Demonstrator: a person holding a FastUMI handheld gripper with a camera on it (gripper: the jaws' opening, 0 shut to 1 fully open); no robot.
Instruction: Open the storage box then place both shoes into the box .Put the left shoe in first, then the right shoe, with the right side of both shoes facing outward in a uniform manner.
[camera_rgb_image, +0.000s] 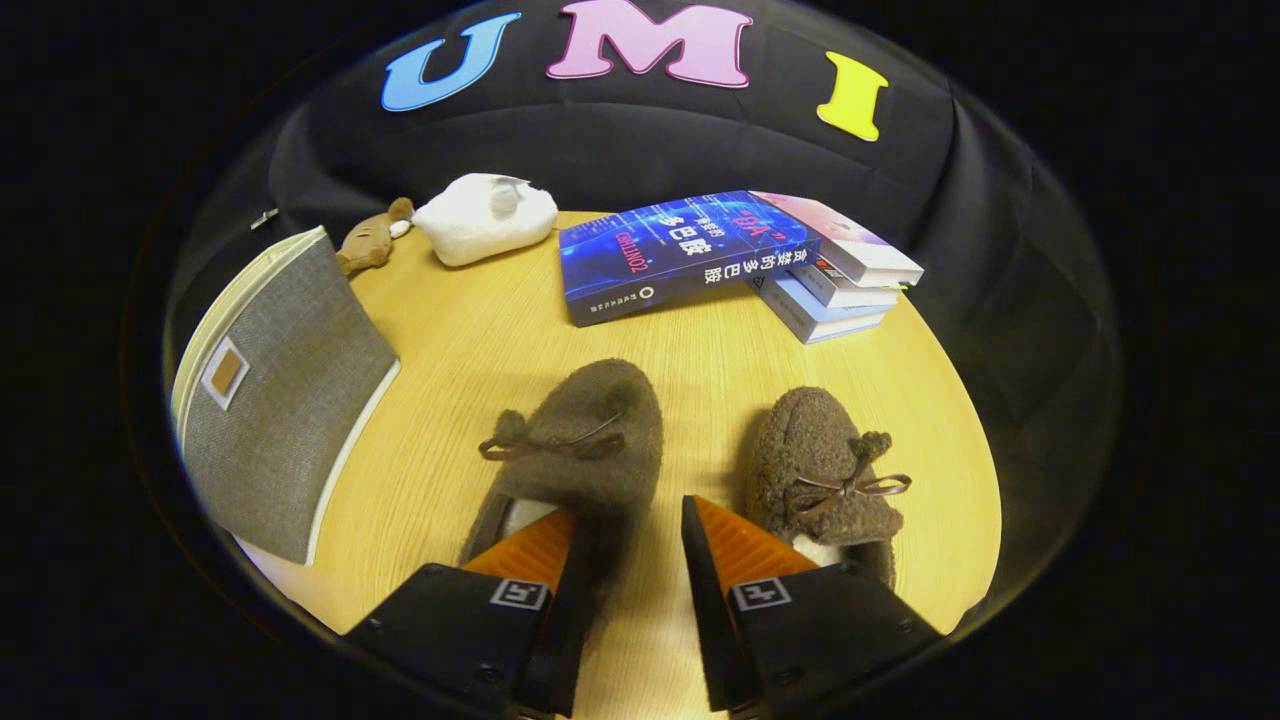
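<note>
Fuzzy brown left shoe (585, 440) lies on the wooden counter (480, 340), its side wall between our spread claw (625, 530) fingers. We judge a shallow pinch could slip off the soft fleece.

My gripper (625, 520) points forward and down. My two fingers (530, 555) stand apart with a clear gap between them, their tips level with each other. Nothing is pressed between them. Each finger carries a small square marker near its base.
</note>
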